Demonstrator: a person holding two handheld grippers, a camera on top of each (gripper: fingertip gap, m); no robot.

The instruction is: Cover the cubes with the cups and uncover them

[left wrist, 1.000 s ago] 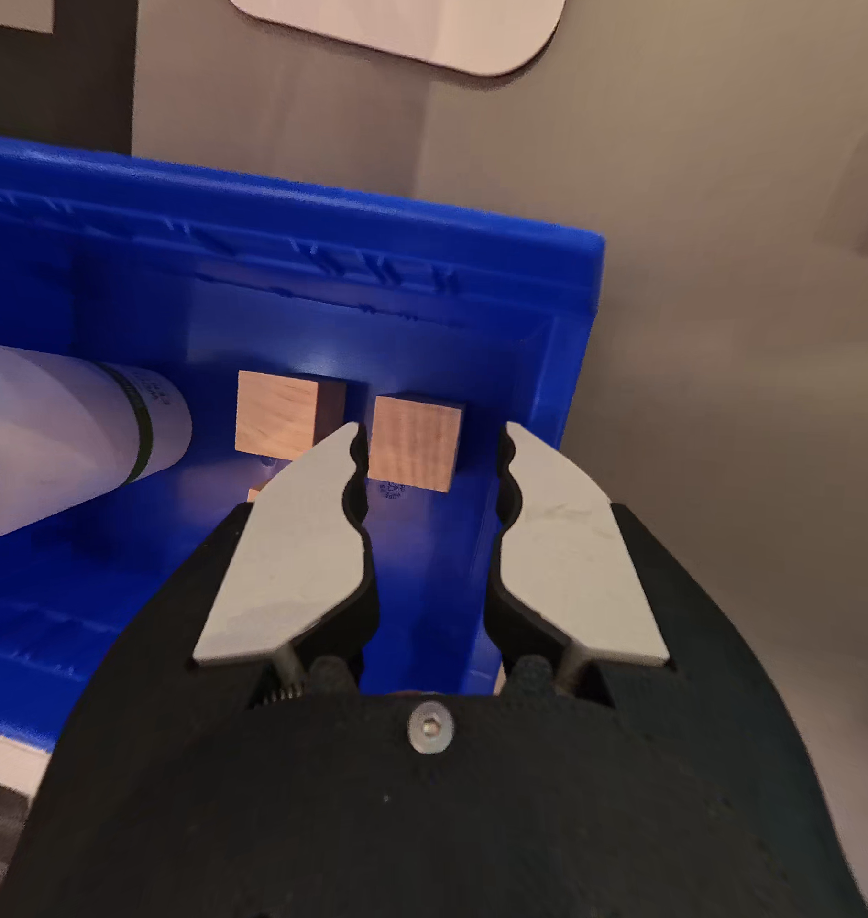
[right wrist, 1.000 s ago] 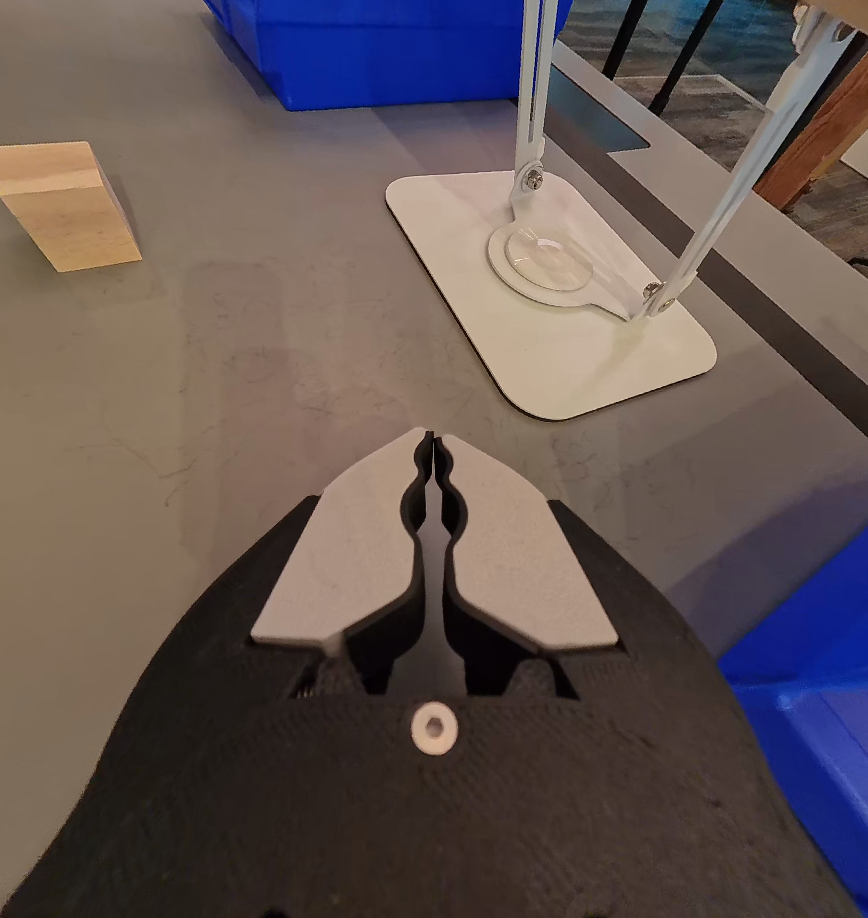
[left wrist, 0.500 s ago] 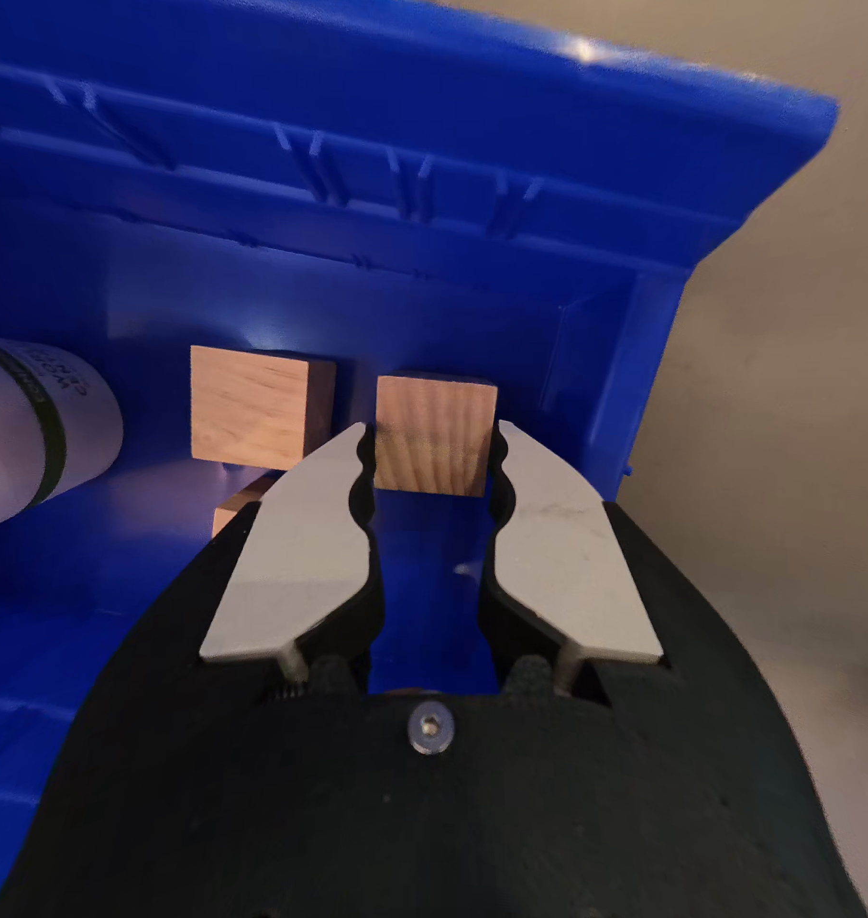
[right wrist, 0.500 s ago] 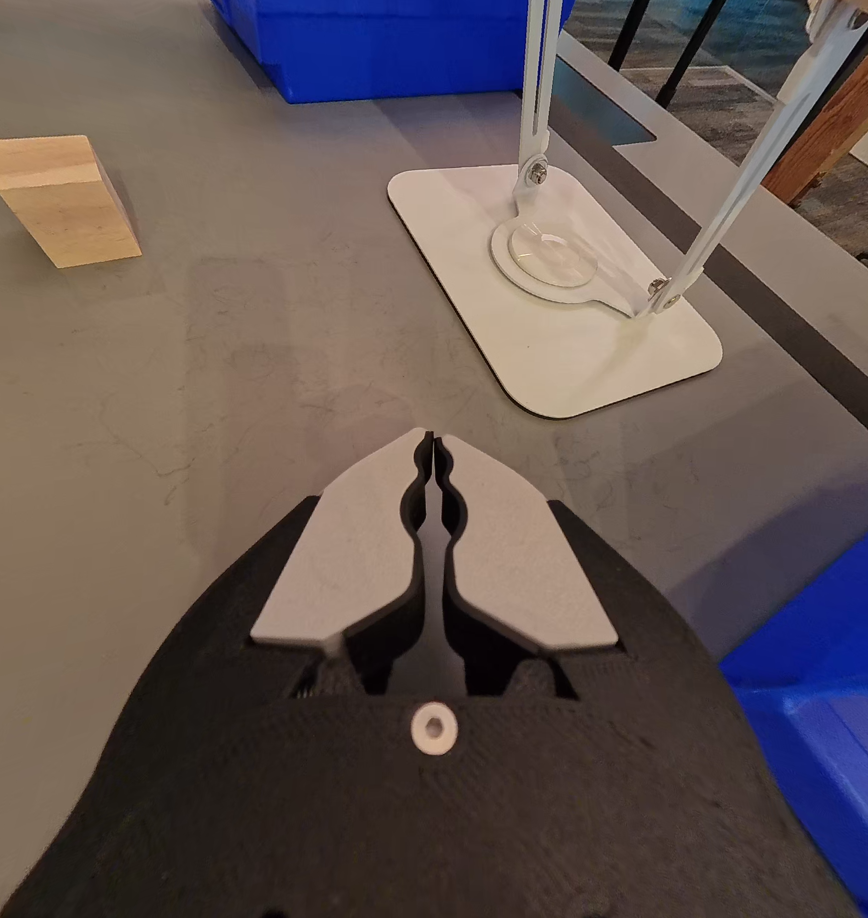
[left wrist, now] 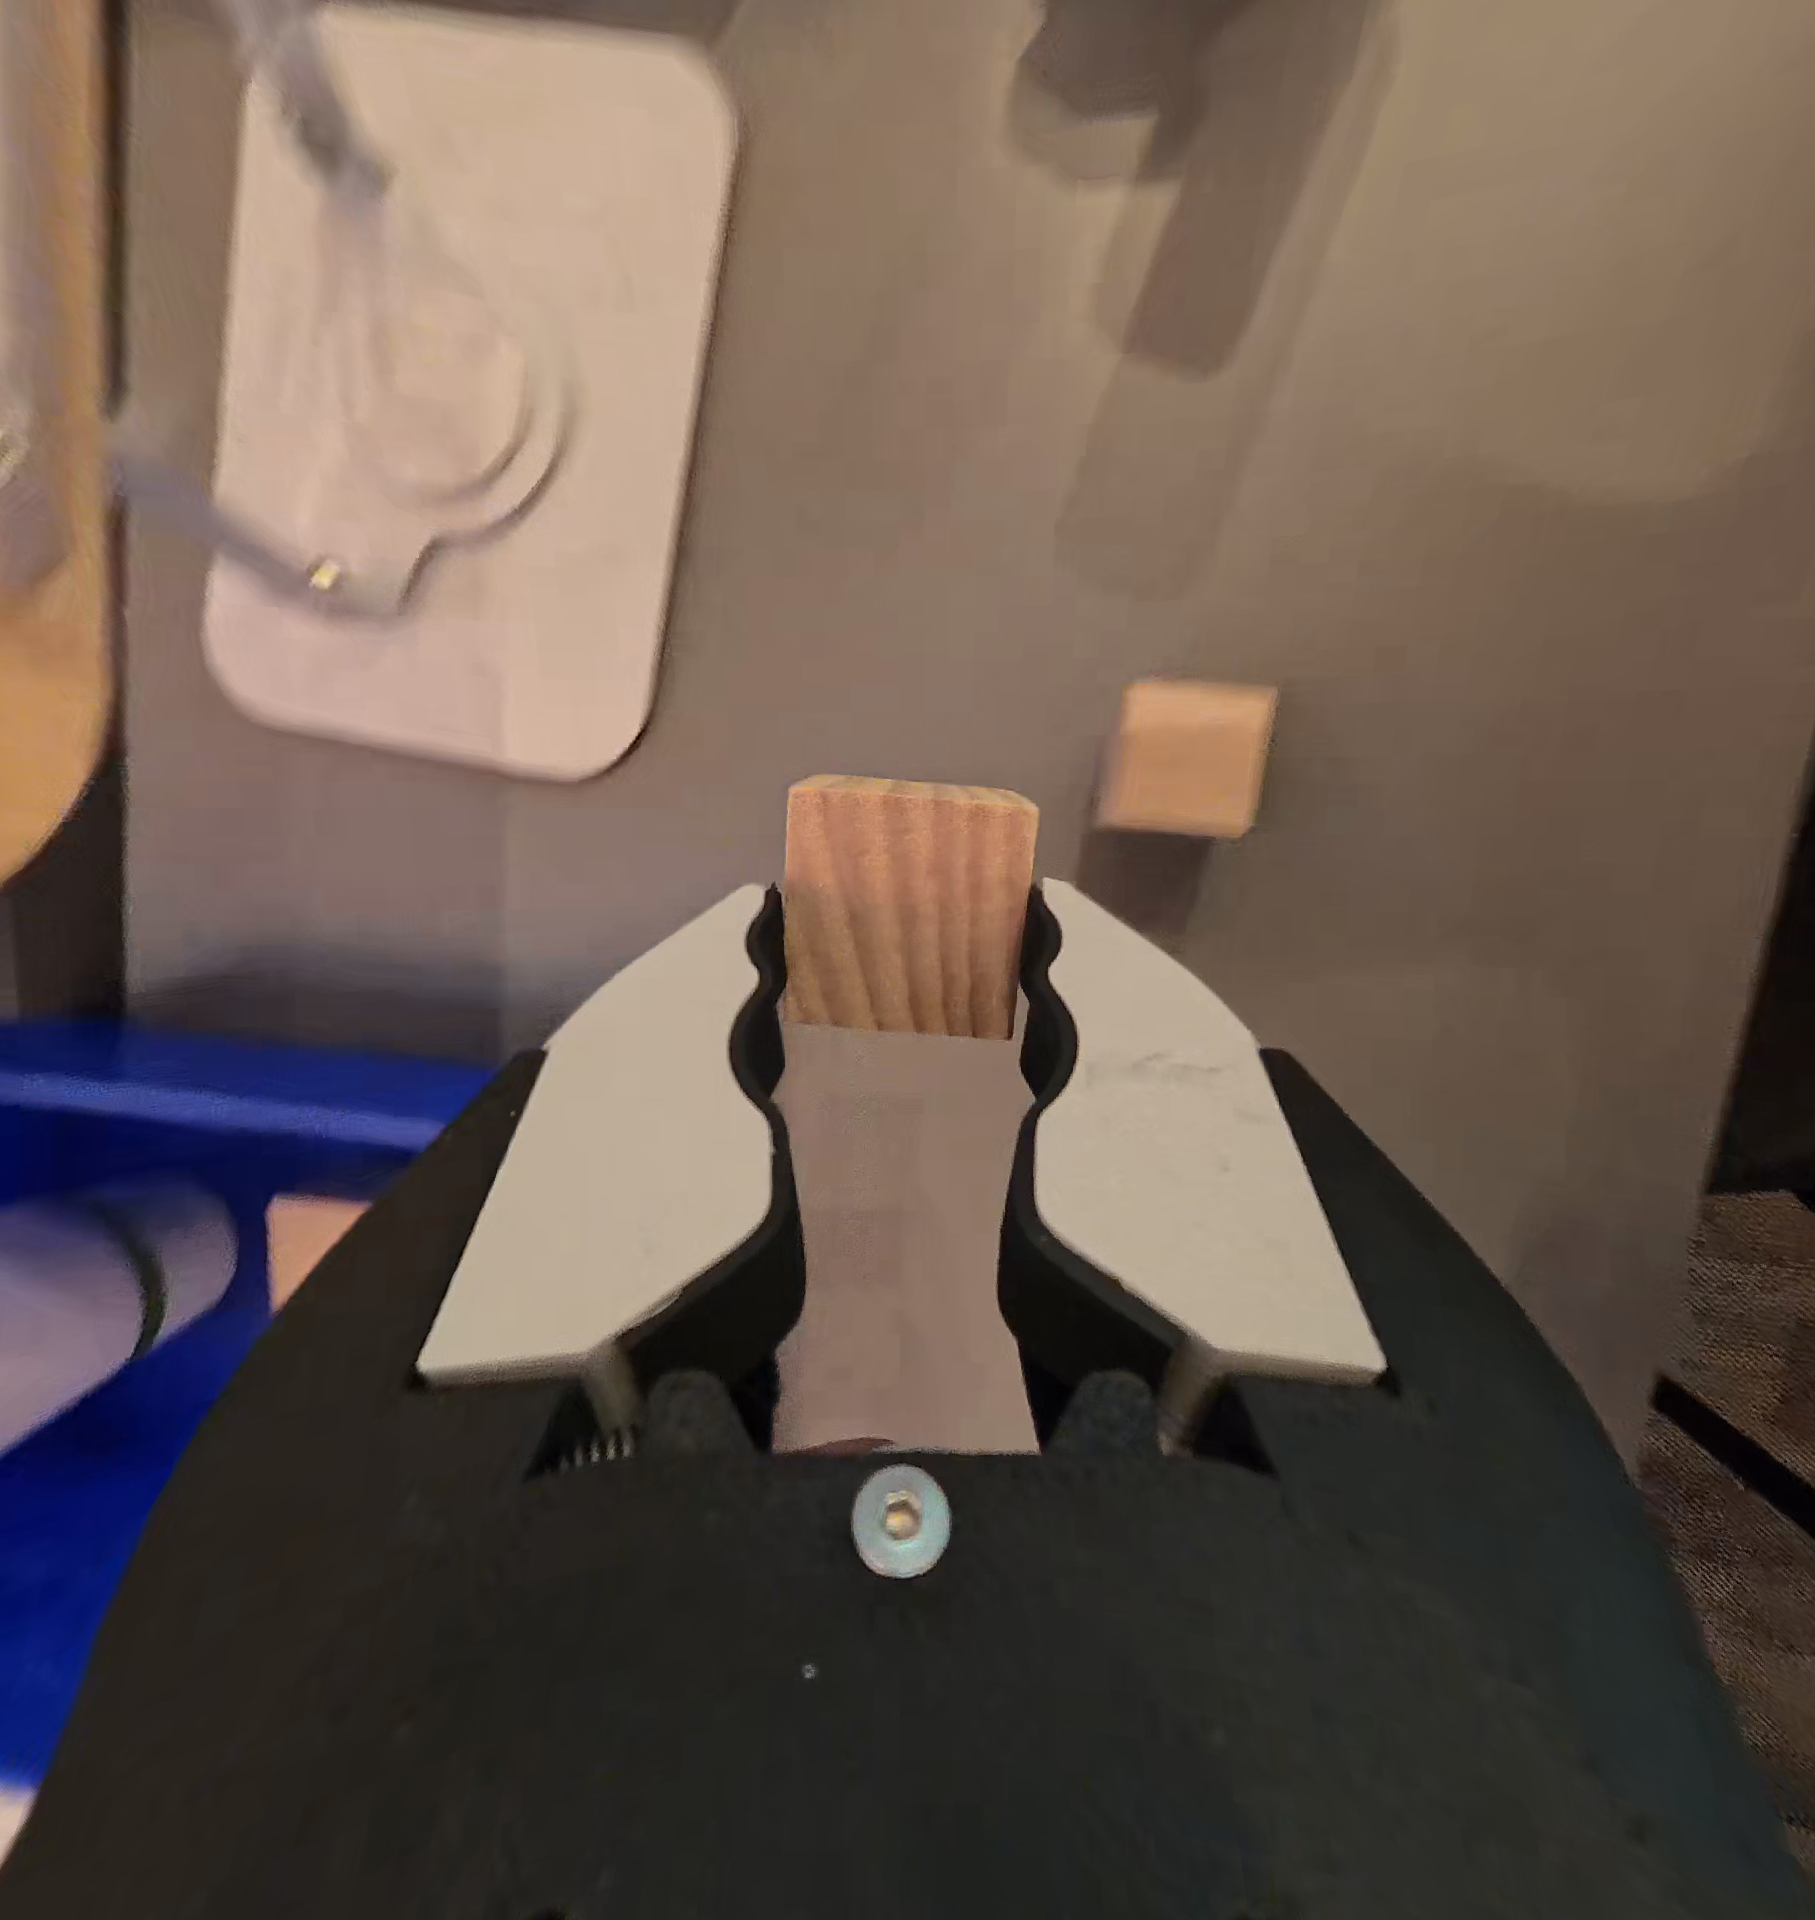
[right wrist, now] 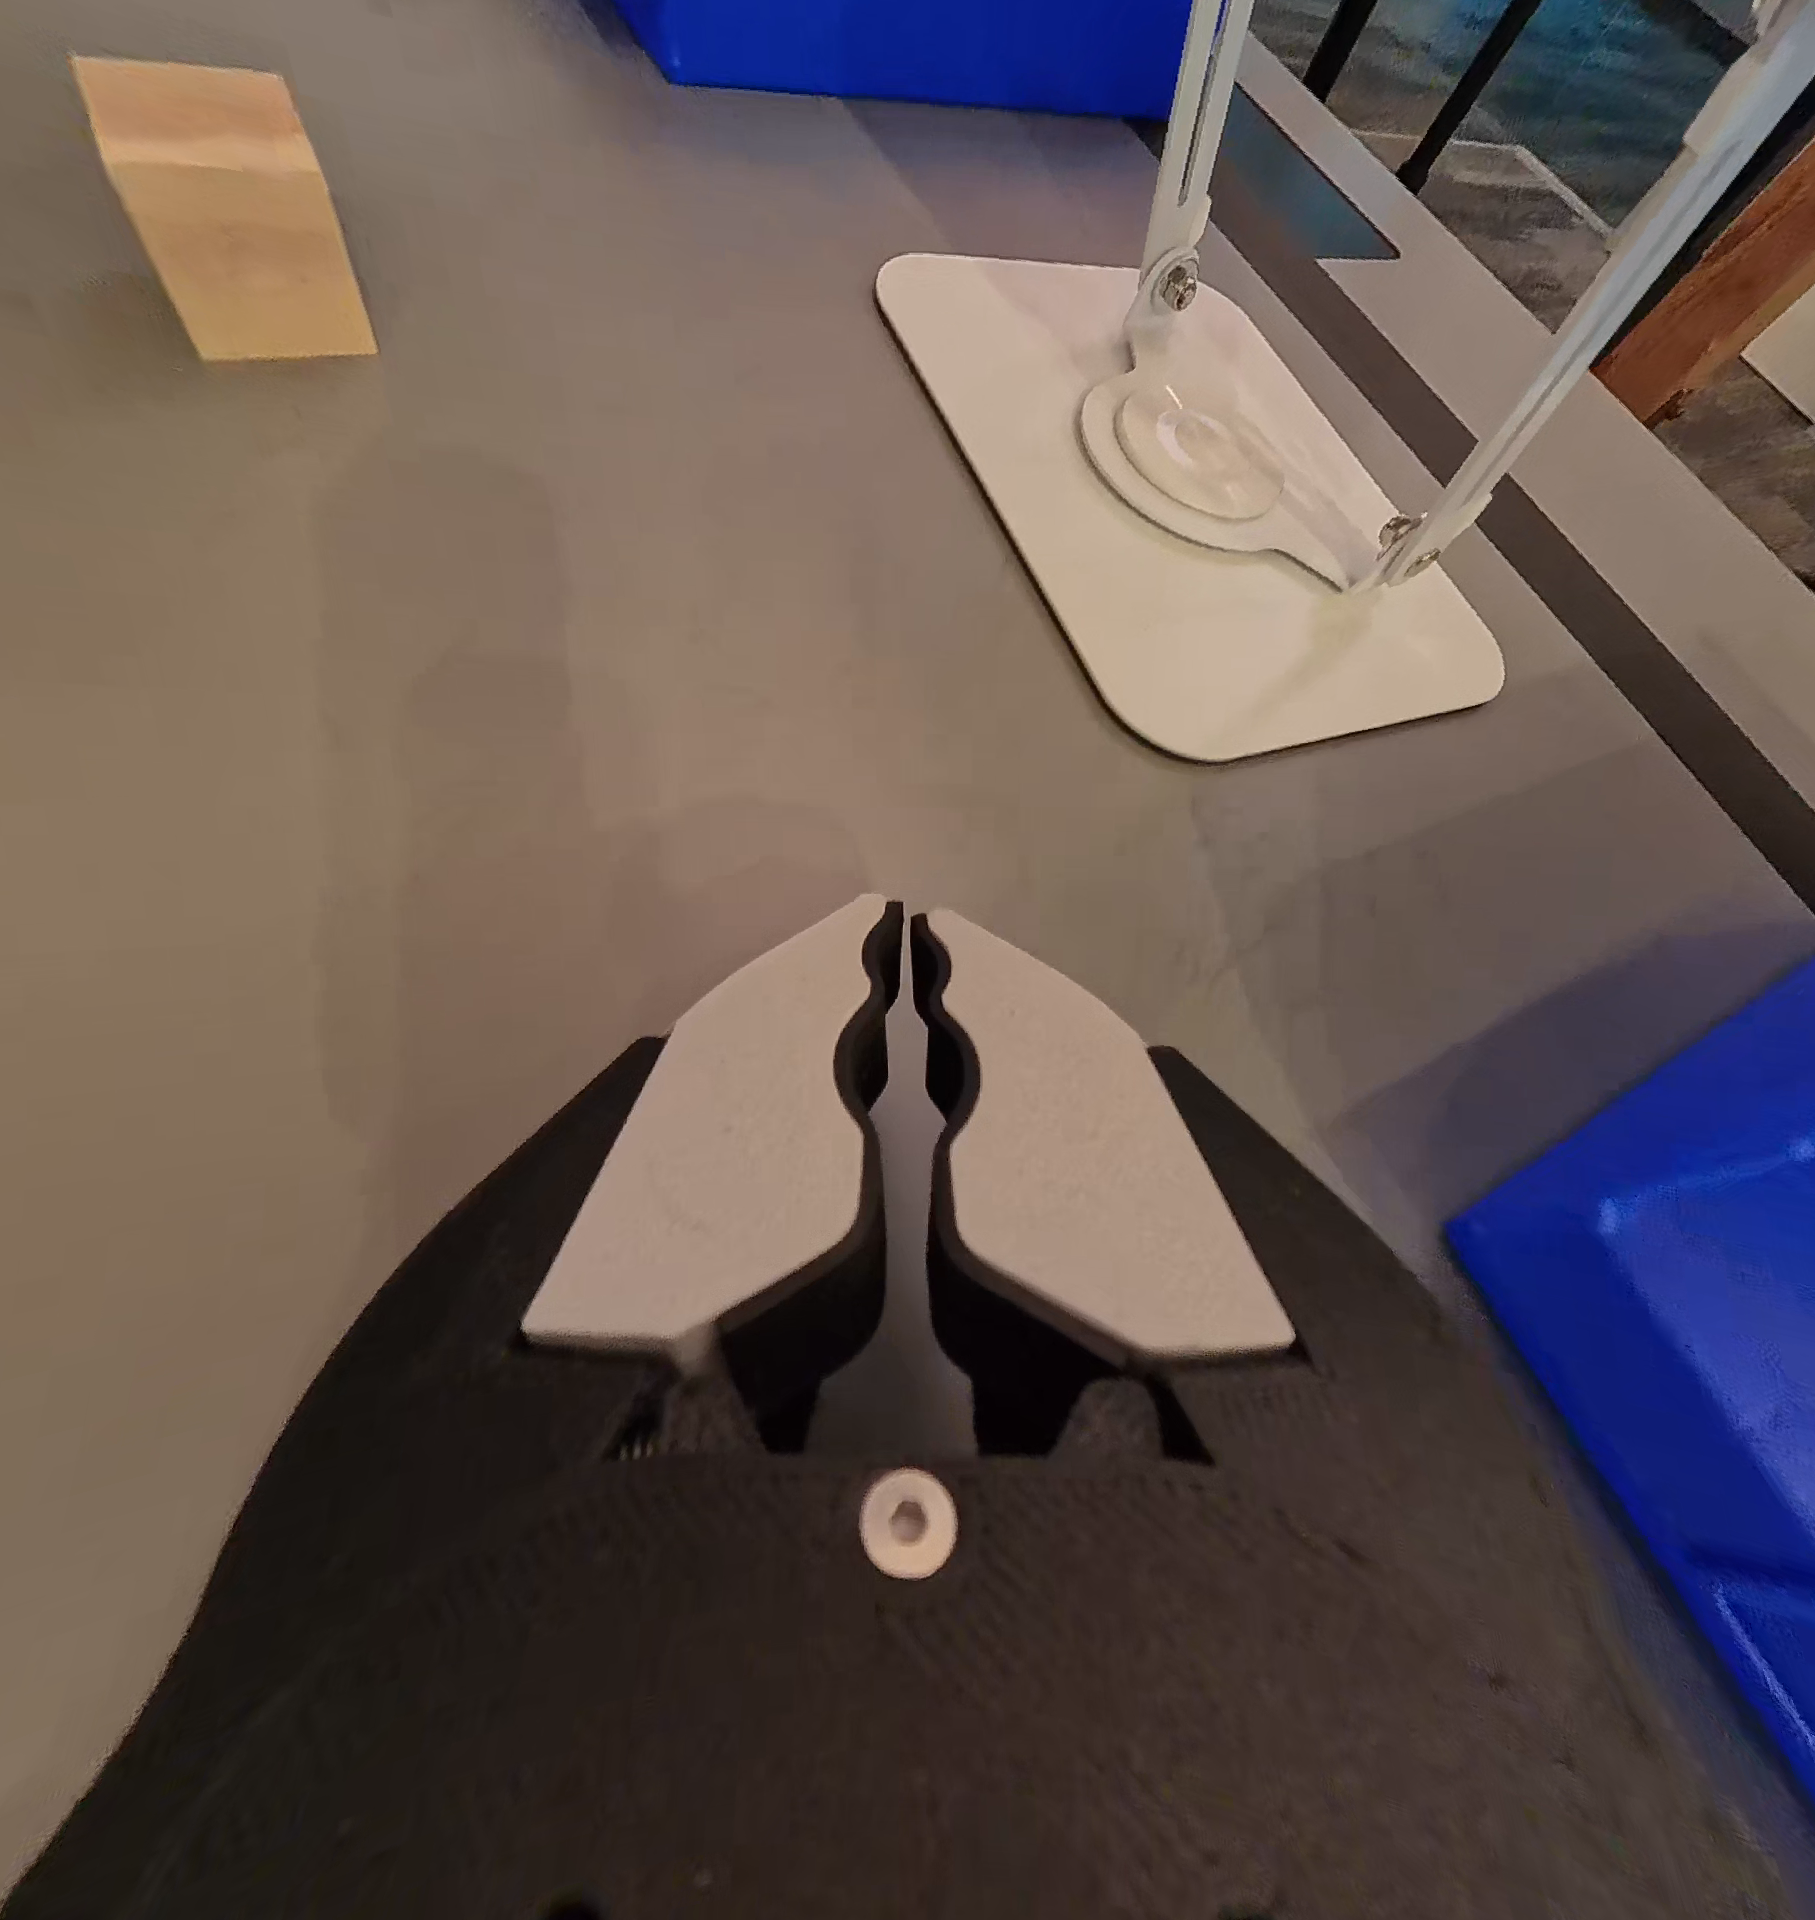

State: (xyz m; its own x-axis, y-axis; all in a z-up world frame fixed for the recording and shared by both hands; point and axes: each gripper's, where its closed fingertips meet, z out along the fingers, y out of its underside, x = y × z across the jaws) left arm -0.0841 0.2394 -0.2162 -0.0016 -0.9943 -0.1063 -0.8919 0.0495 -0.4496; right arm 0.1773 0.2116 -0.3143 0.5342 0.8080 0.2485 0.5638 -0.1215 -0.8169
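1. A cube (left wrist: 908, 925) is held between the fingertips of the left gripper (left wrist: 908, 951), above the table (left wrist: 1402, 520).
2. A second cube (left wrist: 1185, 758) is set on the table, beyond and to the right.
3. A stand base (left wrist: 467, 416) is placed on the table to the far left.
4. A bin (left wrist: 103, 1299) is seen at the near left.

Lighting: warm, dim, indoor. We record heavy motion blur in the left wrist view around the sharp held cube (left wrist: 908, 928); the white stand base (left wrist: 467, 416) beyond it smears. Right wrist view: sharp, wide-angle edge bending, soft shadows on the worktop (right wrist: 570, 675).
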